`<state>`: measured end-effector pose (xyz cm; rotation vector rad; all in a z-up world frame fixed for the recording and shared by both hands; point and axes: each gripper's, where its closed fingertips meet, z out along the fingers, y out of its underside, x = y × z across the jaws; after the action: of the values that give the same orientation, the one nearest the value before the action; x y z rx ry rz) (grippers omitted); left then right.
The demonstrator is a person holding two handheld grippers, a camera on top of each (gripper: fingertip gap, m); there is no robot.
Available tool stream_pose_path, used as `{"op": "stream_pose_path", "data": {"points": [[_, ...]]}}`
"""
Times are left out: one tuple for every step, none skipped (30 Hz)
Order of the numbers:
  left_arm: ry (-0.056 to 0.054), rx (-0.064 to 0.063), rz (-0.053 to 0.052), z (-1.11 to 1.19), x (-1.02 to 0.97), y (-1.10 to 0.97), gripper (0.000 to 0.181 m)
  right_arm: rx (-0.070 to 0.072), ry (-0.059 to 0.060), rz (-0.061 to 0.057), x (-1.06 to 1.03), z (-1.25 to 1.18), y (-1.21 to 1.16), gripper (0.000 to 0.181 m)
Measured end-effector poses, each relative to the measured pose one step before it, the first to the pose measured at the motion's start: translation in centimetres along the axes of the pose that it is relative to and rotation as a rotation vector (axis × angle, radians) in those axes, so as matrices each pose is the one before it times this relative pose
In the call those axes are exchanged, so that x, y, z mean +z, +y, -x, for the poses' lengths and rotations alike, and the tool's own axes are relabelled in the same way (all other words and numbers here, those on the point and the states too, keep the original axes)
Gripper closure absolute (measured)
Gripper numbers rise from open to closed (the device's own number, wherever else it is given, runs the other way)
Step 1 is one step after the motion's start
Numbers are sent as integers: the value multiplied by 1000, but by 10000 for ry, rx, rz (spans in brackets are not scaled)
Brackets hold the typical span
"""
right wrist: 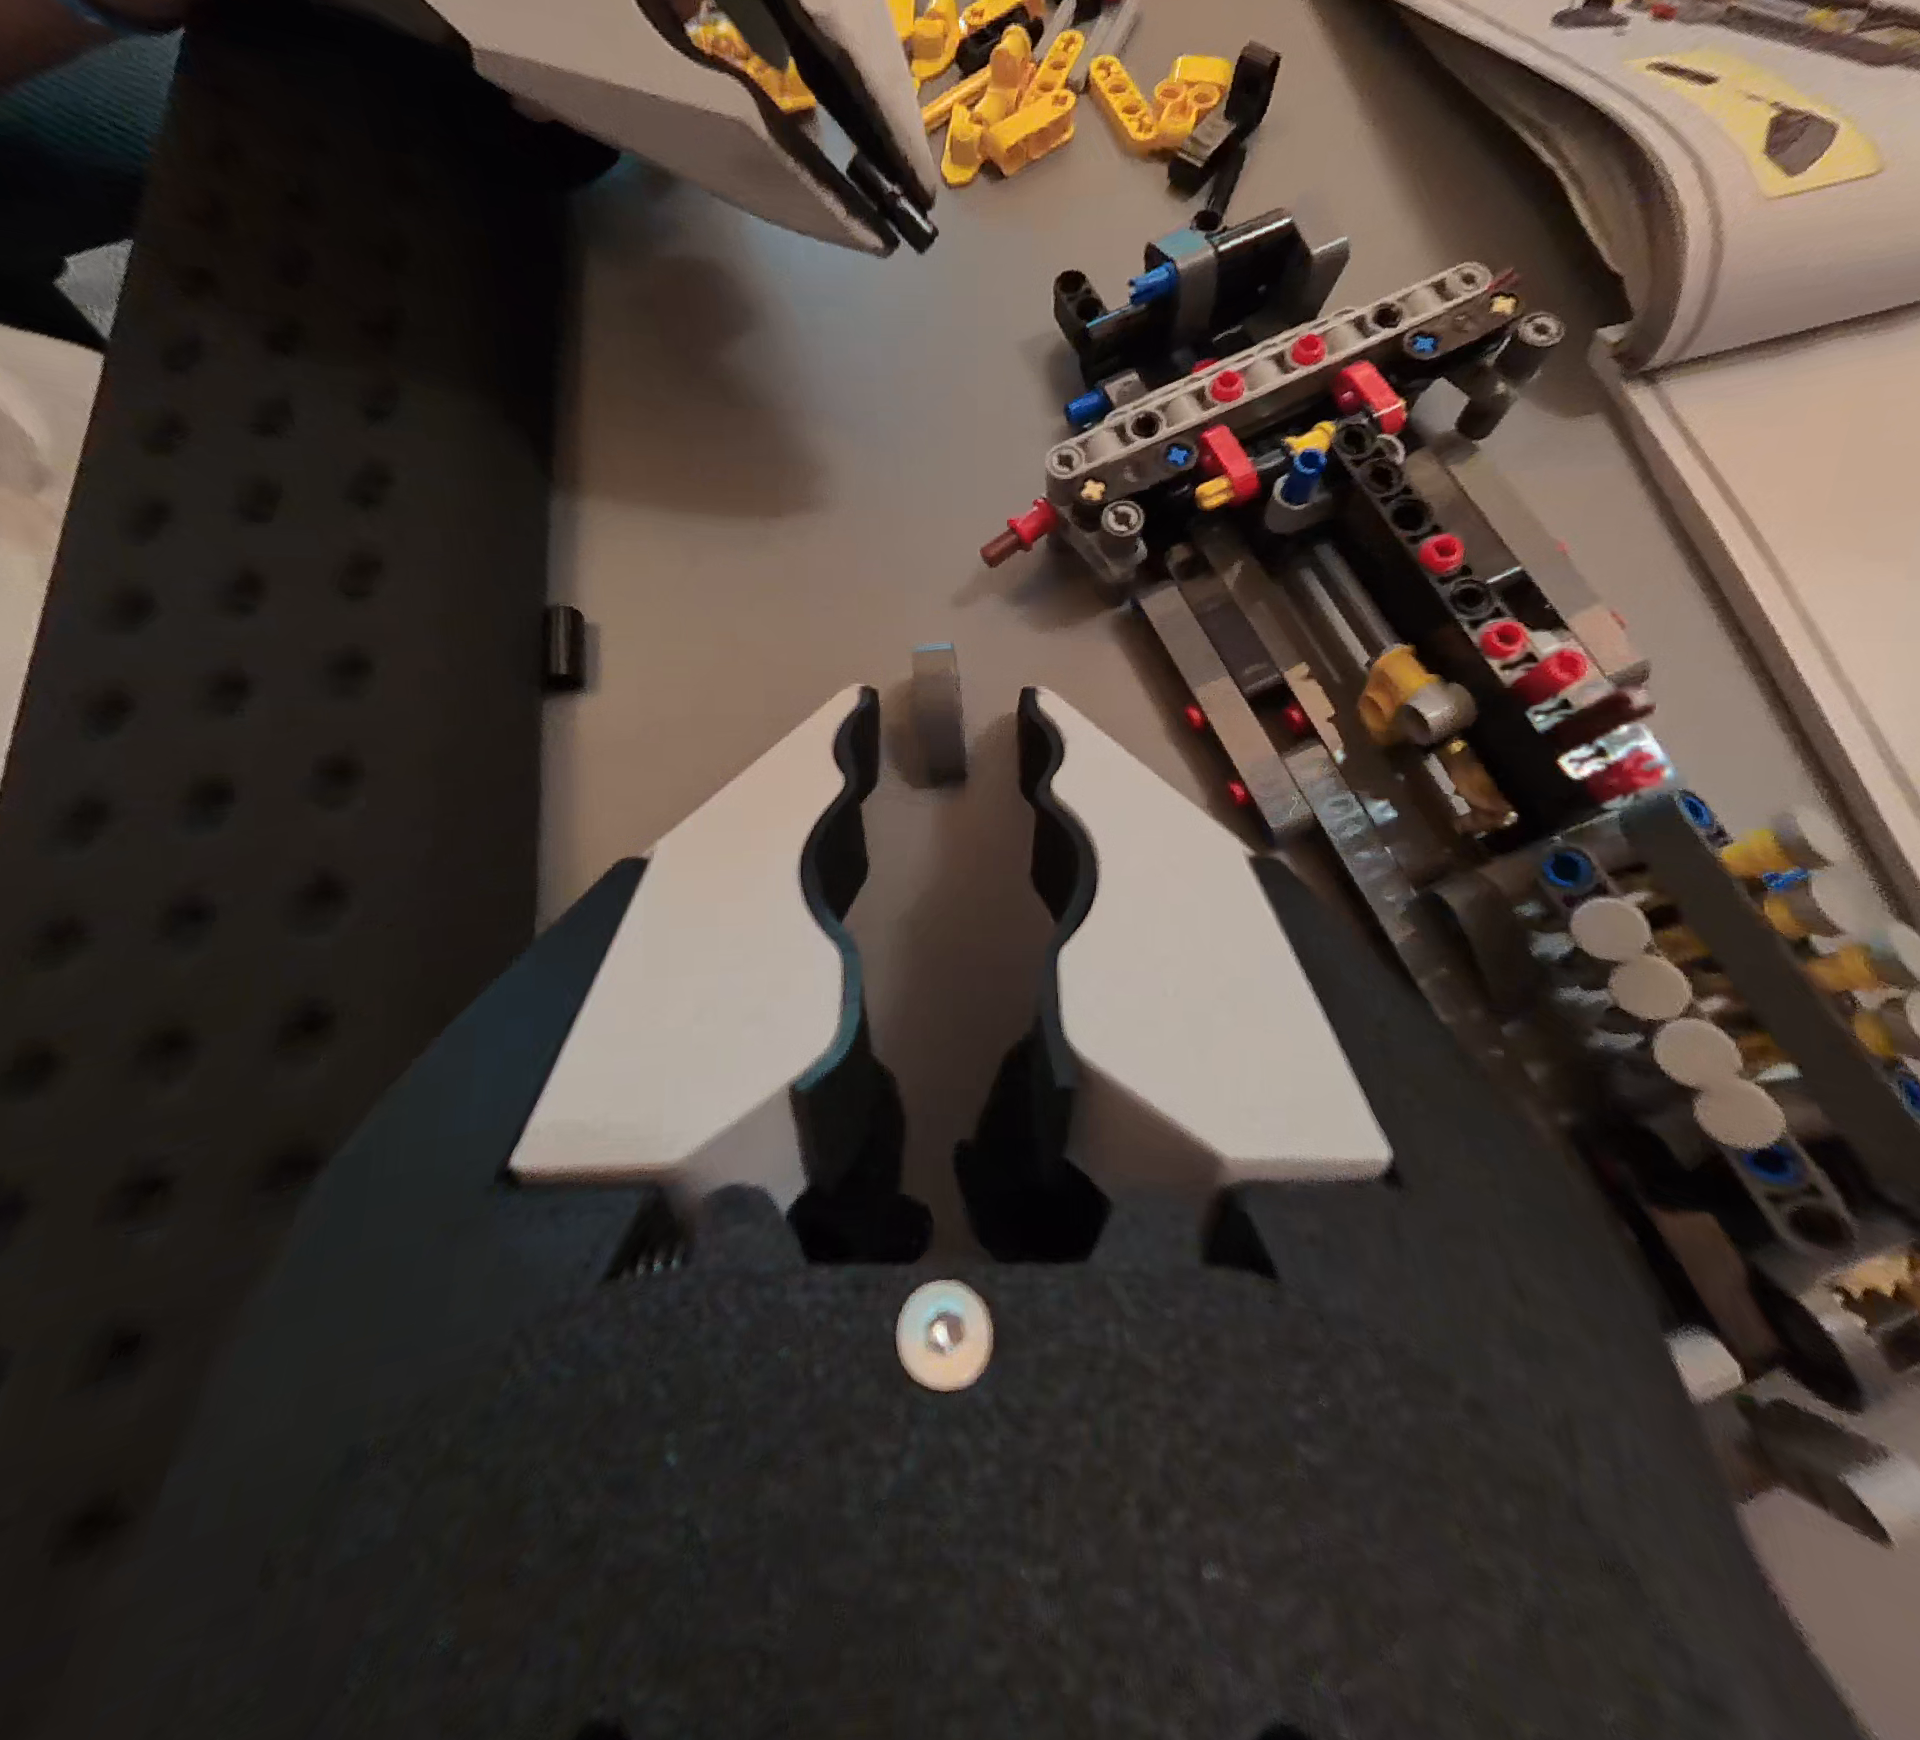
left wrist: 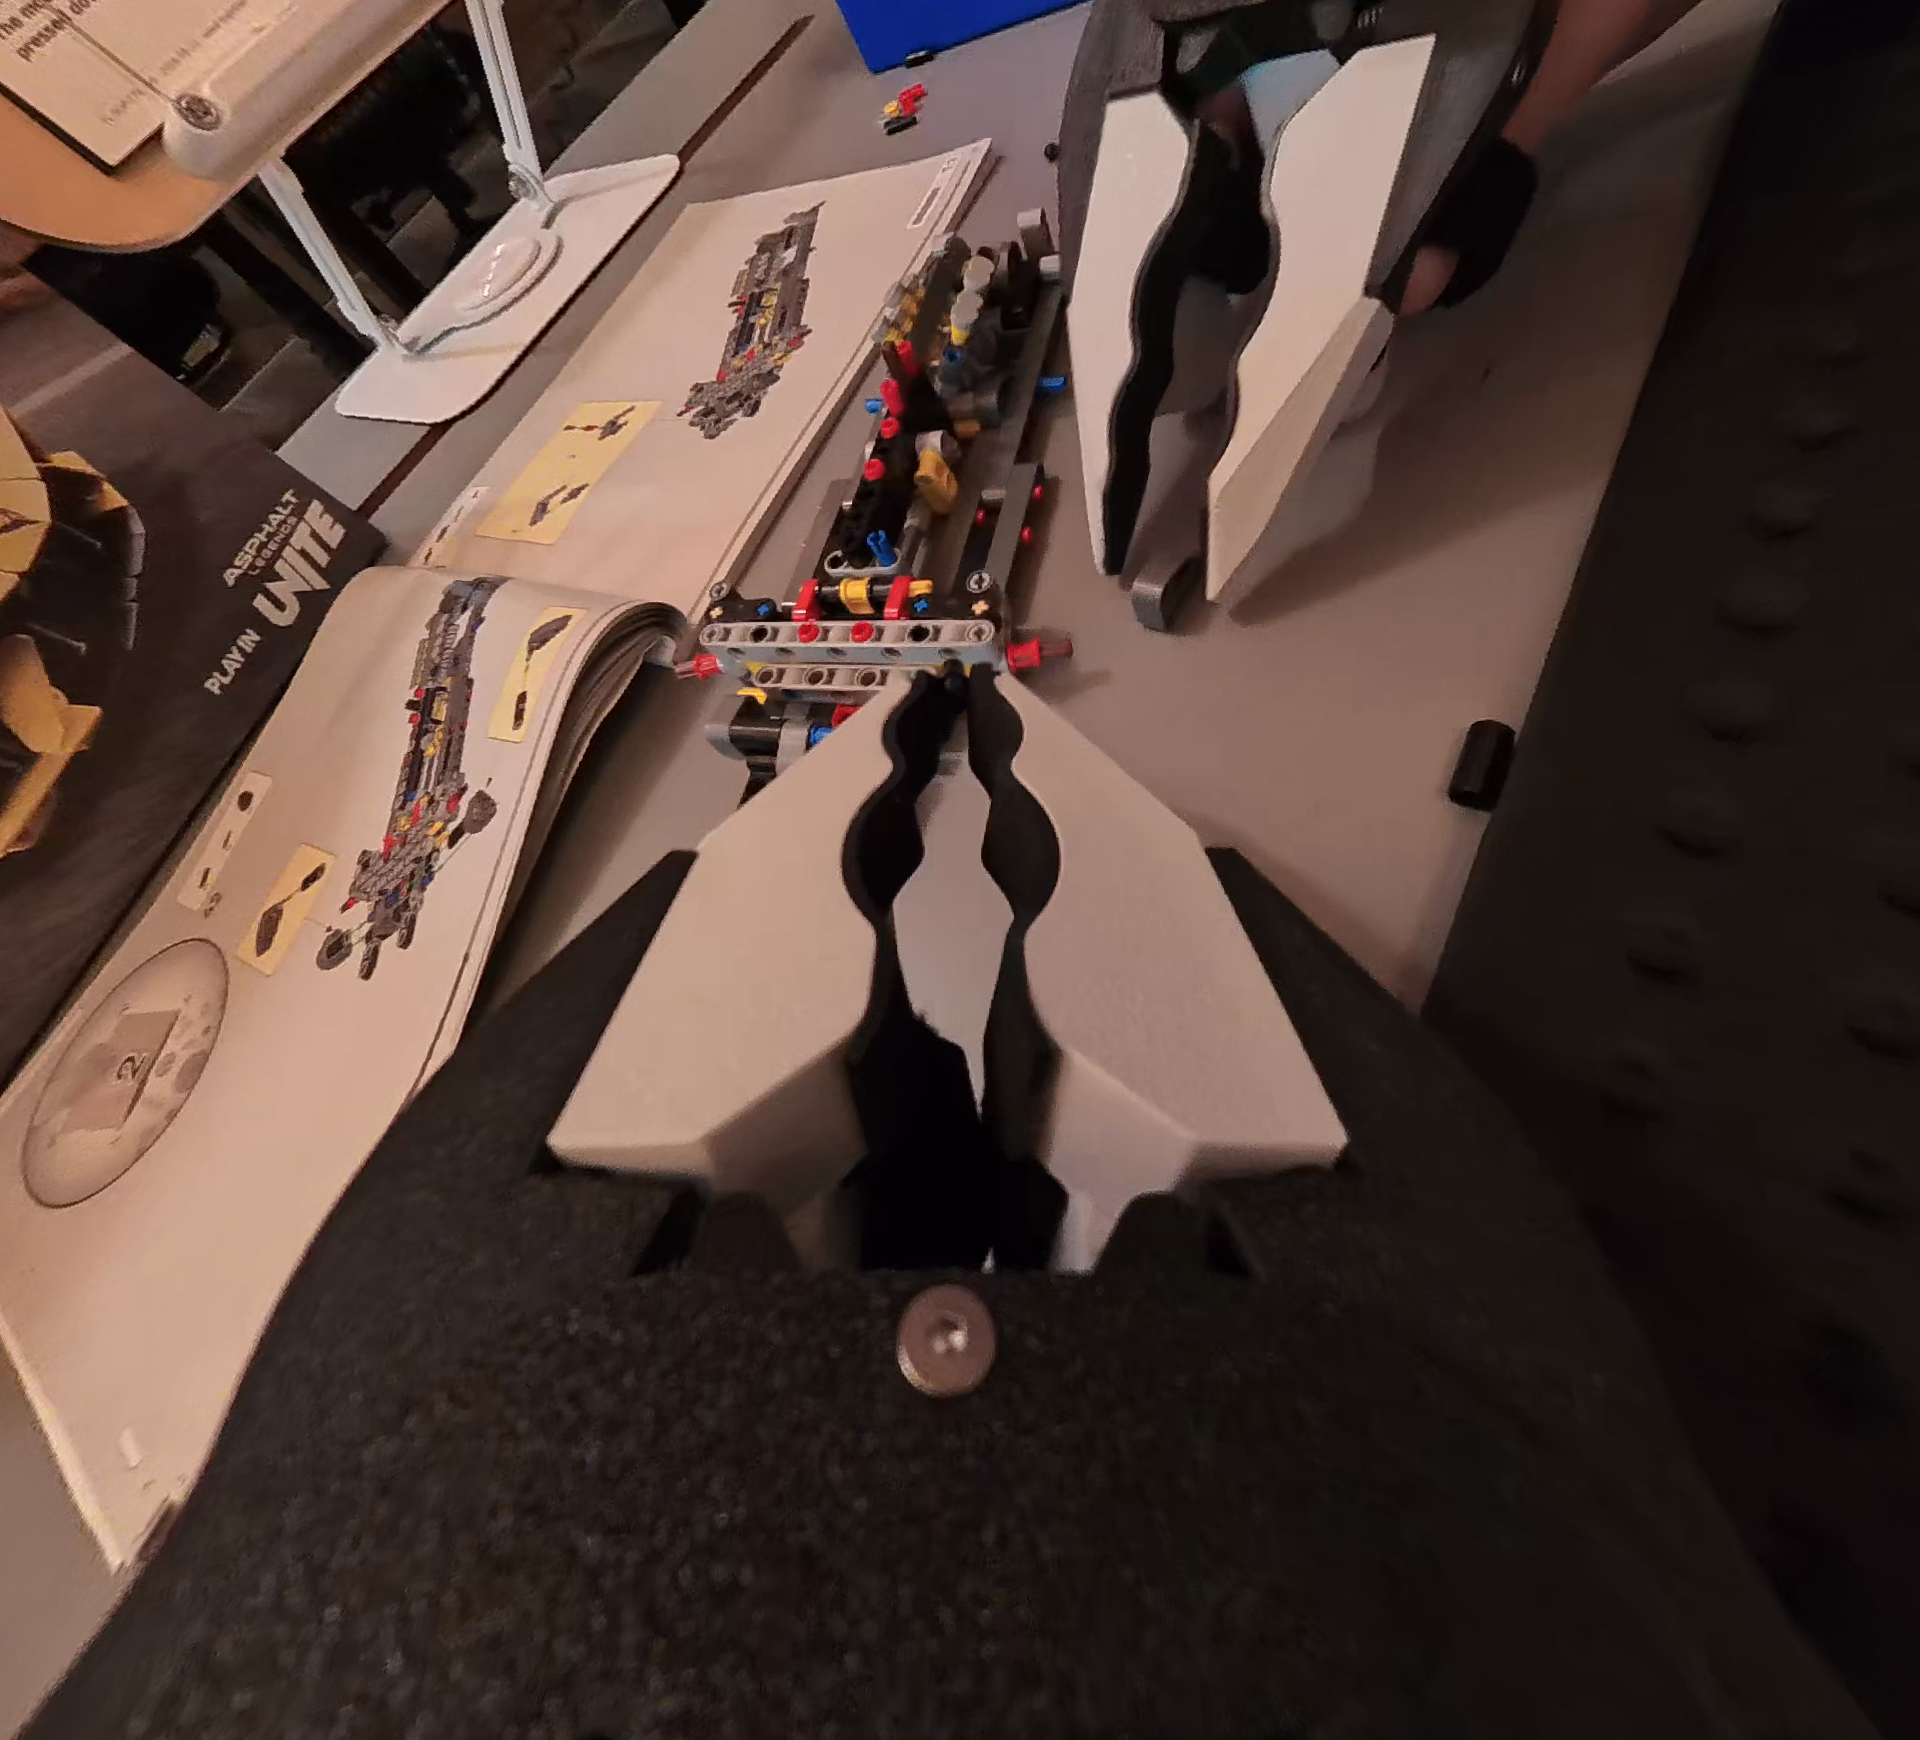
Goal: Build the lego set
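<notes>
Chassis (right wrist: pixel 1382 610) lies on the table beside the manual (left wrist: pixel 343 859). Right gripper (right wrist: pixel 940 714) is spread around a small grey piece (right wrist: pixel 935 724) standing just beside the chassis — light, rigid, likely tippy; grip its flat faces. Left gripper (left wrist: pixel 951 682) is pinched shut on a black pin (right wrist: pixel 914 225).
</notes>
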<state>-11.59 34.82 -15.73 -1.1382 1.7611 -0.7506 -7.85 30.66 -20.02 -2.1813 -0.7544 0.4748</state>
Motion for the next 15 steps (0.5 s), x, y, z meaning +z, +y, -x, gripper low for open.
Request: {"op": "stream_pose_path", "data": {"points": [[74, -32, -18, -90, 2, 18, 178, -39, -6, 120, 141, -46, 93, 156], [83, -45, -28, -98, 13, -28, 177, -68, -24, 87, 84, 34, 135, 159], [6, 5, -21, -11, 11, -41, 177, -27, 39, 54, 38, -40, 93, 161], [43, 16, -9, -88, 35, -20, 177, -28, 85, 20, 5, -85, 56, 168], [96, 15, 2, -196, 46, -3, 177, -95, 132, 16, 4, -105, 47, 174], [56, 74, 0, -156, 56, -20, 177, -43, 112, 8, 33, -118, -33, 174], [47, 112, -31, -172, 47, -118, 177, 174, 87, -4, 109, -165, -110, 174], [-8, 120, -109, -104, 7, -284, 177, 455, -230, -95, 162, 169, -380, 174], [-164, 107, -243, 110, -84, -564, 178, 574, -122, -327, 101, -10, -867, 174], [-199, 0, -317, 202, -137, -708, 178, 617, -127, -330, 170, -1, -970, 174], [-153, -138, -202, 190, -62, -484, 178, 739, -156, -333, 285, 46, -1002, 175], [-283, -157, 66, 442, 16, -3, 178, 690, 7, -501, 273, -64, -1136, 175], [-329, -49, 118, 510, -17, 173, 178, 566, -161, -550, 236, 375, -1077, 175], [-165, -39, 41, 273, -61, 123, 178, 281, -163, -507, 160, 564, -900, 175], [-181, -94, 77, 336, -65, 166, 178, 174, 162, -493, 50, 116, -727, 175]]}}
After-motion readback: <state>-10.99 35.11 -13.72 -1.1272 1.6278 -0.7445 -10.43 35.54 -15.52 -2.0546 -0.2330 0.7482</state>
